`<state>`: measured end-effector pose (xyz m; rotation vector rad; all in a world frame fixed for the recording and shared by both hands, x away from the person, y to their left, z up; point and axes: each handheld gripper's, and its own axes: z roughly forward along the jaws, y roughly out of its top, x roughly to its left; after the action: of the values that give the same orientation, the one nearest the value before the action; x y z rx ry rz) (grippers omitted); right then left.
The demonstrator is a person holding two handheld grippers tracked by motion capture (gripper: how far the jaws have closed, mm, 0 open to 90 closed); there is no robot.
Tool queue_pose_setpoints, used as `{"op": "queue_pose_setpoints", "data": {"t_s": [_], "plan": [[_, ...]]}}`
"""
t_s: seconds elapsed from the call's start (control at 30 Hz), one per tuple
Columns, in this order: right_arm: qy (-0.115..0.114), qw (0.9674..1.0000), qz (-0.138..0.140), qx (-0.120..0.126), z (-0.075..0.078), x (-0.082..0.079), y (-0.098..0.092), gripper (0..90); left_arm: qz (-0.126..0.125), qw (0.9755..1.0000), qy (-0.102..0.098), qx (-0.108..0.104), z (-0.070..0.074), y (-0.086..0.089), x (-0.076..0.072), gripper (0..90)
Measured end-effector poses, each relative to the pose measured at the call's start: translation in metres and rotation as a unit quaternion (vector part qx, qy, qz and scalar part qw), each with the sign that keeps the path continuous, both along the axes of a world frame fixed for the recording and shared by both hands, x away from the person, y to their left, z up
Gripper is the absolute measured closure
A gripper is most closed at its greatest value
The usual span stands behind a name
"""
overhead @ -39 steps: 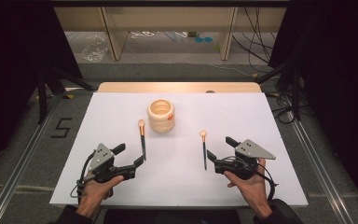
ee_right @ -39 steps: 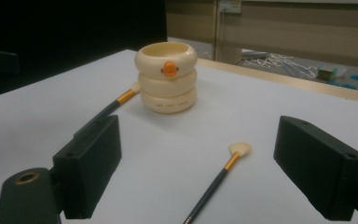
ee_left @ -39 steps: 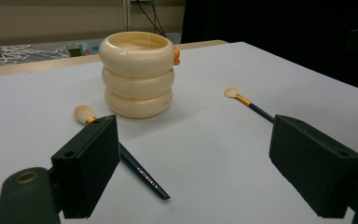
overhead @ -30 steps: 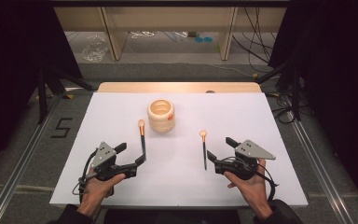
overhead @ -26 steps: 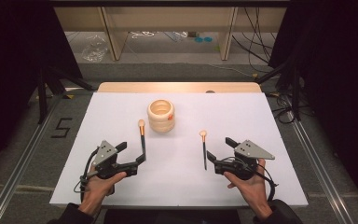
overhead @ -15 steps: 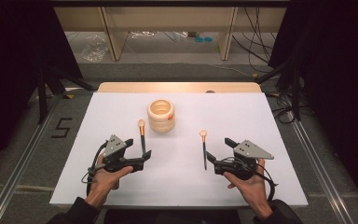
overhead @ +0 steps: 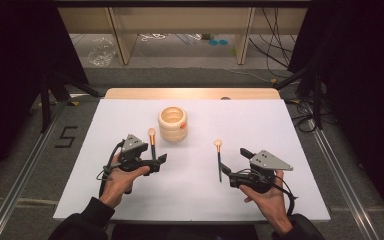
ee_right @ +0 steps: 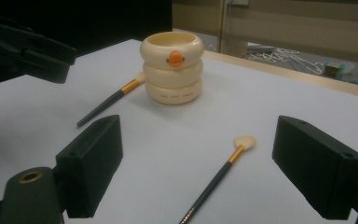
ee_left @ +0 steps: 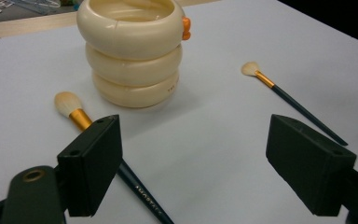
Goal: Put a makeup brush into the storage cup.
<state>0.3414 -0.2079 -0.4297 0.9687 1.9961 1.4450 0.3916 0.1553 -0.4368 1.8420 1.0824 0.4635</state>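
While my left gripper [overhead: 156, 161] hides part of the round brush [ee_left: 77, 113] with jaws spread, my right gripper [overhead: 232, 167], also spread, straddles the fan brush [ee_right: 230, 161].

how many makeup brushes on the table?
2. One brush lies left of the cream holder, by the left gripper; the other brush lies before the right gripper. The holder's inside isn't fully visible.

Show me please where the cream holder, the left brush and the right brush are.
cream holder [overhead: 172, 123]: high view, on its ringed side wall.
left brush [ee_left: 68, 102]: left gripper view, on its pale bristle head.
right brush [ee_right: 244, 142]: right gripper view, on its pale bristle head.
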Motion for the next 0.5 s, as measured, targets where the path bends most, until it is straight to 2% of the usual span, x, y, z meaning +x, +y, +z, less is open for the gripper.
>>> {"op": "queue_pose_setpoints", "data": {"t_s": [0.03, 0.07, 0.1, 0.17, 0.23, 0.27, 0.3, 0.37, 0.4, 0.43, 0.5], "plan": [[0.003, 1.0000, -0.001, -0.004, 0.000, 0.000, 0.000, 16.9, -0.001, 0.9998, 0.017, 0.005, -0.001, -0.001, 0.004, 17.6], [0.000, 1.0000, -0.001, -0.001, 0.000, 0.000, 0.000, 16.9, -0.005, 0.9995, 0.024, 0.019, -0.002, 0.000, 0.007, 17.0], [0.001, 1.0000, 0.000, -0.002, 0.000, 0.000, 0.000, 16.9, -0.005, 0.9995, 0.024, 0.019, -0.002, 0.000, 0.007, 17.0], [0.002, 1.0000, -0.001, -0.004, 0.000, 0.000, -0.001, 16.9, -0.009, 0.9986, 0.040, 0.033, -0.005, 0.001, 0.017, 17.4], [0.001, 1.0000, 0.000, -0.003, 0.000, 0.000, 0.000, 16.9, -0.001, 0.9985, 0.044, 0.034, -0.006, 0.001, 0.020, 18.5], [0.002, 1.0000, 0.004, -0.003, 0.001, -0.001, 0.000, 17.2, -0.004, 0.9977, 0.047, 0.048, -0.006, 0.003, 0.024, 18.5], [0.000, 1.0000, 0.007, -0.001, 0.000, 0.000, 0.000, 17.2, -0.002, 0.9959, 0.044, 0.080, -0.007, 0.006, 0.031, 18.7], [0.004, 0.9999, 0.009, -0.004, -0.001, -0.001, 0.001, 17.2, 0.004, 0.9962, 0.047, 0.074, -0.008, 0.006, 0.035, 20.5], [0.002, 0.9999, 0.010, -0.005, 0.000, -0.001, 0.001, 17.4, 0.007, 0.9952, 0.061, 0.076, -0.009, 0.008, 0.041, 21.4], [0.001, 0.9999, 0.010, -0.006, 0.000, -0.001, 0.001, 17.4, 0.007, 0.9952, 0.061, 0.076, -0.009, 0.008, 0.041, 22.0], [0.004, 0.9999, 0.010, -0.005, -0.001, -0.001, 0.001, 17.4, 0.006, 0.9931, 0.077, 0.088, -0.010, 0.012, 0.048, 22.5]]}}
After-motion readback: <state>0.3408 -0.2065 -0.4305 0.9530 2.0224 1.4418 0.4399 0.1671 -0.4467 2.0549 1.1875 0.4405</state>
